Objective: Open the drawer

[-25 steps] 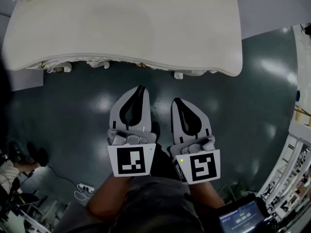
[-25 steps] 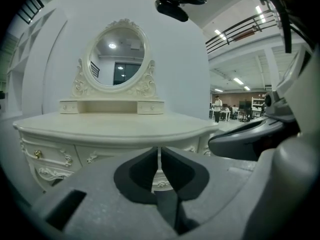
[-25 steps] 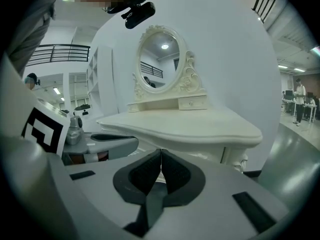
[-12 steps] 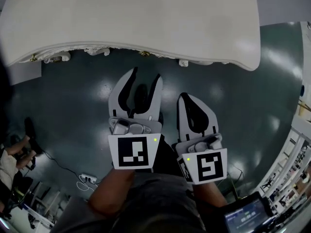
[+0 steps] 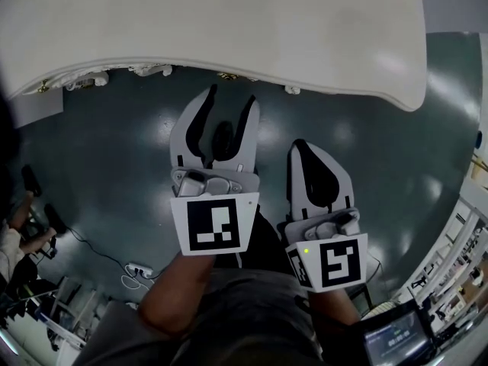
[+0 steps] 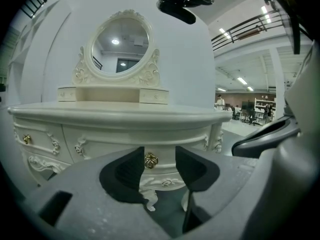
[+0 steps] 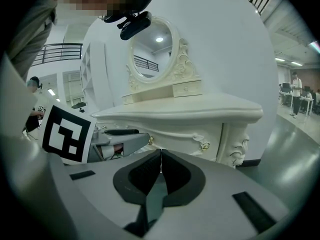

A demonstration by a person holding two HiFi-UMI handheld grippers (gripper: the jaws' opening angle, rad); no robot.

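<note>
Cream counter point(image 5: 229, 21): ornate dressing table. Its curved top fills the upper part of the head view. The front and legs are carved, with small gold knobs.
Drawer point(image 6: 120, 139): middle of the counter front, just under the top, closed flush. A gold knob point(image 6: 150, 160) sits at its centre.
Left claw point(image 5: 231, 97): spread wide, jaws have just been opening, nothing pinched. It points at the counter front with its tips near the edge, not touching.
Left claw gap: in the left gripper view the knob shows between the jaws, close to the left-hand one. It lies beyond the tips, no contact.
Right claw point(image 5: 299, 147): pressed together, nothing between the jaws. It is just beside the left claw and set further back from the counter.
Right gripper view: looks at the counter's right corner and carved leg point(image 7: 240, 146). The left claw's marker cube shows at the left edge.
Mirror point(image 6: 119, 46): oval, in a carved frame, upright at the back of the counter top. Small drawers point(image 6: 153, 96) sit at its base.
Floor point(image 5: 114, 166): dark green and glossy. A power strip point(image 5: 137, 271) with a cable lies at lower left.
Forearms point(image 5: 179, 296): bare, one behind each claw.
Screen point(image 5: 396, 341): small and lit, bottom right corner of the head view.
</note>
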